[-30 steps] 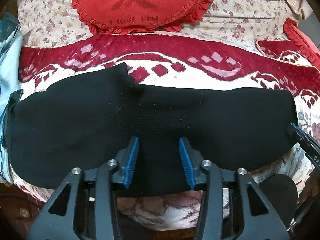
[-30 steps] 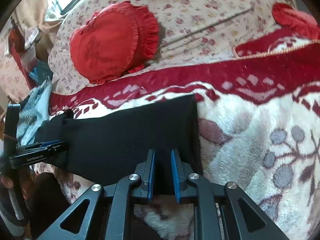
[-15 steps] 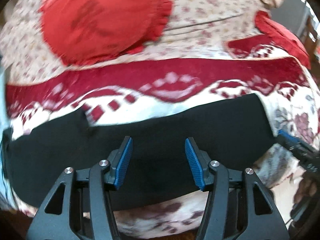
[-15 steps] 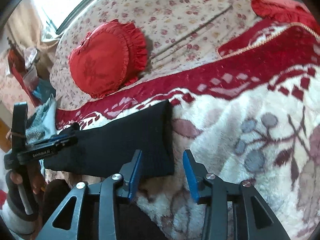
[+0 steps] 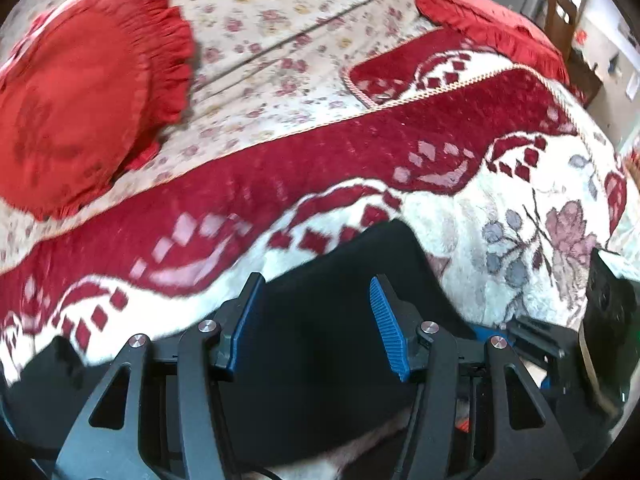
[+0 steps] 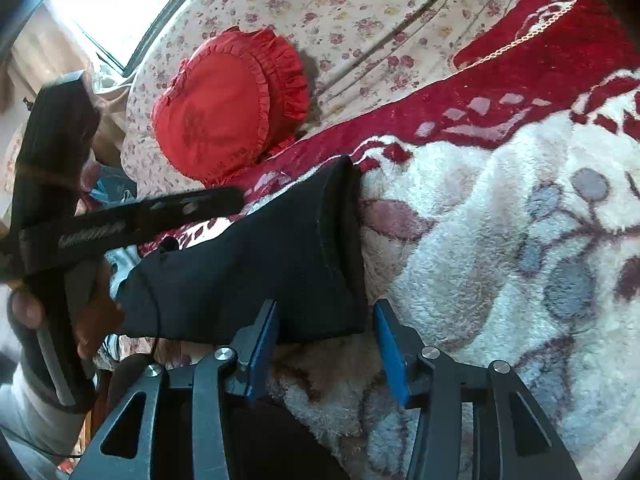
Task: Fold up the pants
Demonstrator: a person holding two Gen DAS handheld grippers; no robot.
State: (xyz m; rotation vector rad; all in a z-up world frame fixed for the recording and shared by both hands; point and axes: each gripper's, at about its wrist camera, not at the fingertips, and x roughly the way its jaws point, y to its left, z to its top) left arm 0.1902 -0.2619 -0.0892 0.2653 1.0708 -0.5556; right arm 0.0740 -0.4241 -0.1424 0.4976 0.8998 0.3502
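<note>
Black pants [image 5: 320,328] lie folded lengthwise in a long strip on a red and white fleece blanket [image 5: 280,184]. My left gripper [image 5: 316,316] is open and empty above the strip near its right end. My right gripper [image 6: 326,344] is open and empty at the near corner of the pants' end [image 6: 260,264], with the cloth edge just beyond its tips. The left gripper's body [image 6: 120,220] shows in the right wrist view, held by a hand. The right gripper's body [image 5: 560,340] shows at the right in the left wrist view.
A round red frilled cushion [image 5: 80,92] leans on the floral sofa back [image 5: 280,20]. A second red cushion [image 5: 488,28] lies at the far right. Pale blue cloth [image 6: 116,188] sits beyond the pants' left end.
Both grippers have opened wider. The right gripper let go of the pants' end and drew back to its corner. The left gripper swung right along the strip towards the right end.
</note>
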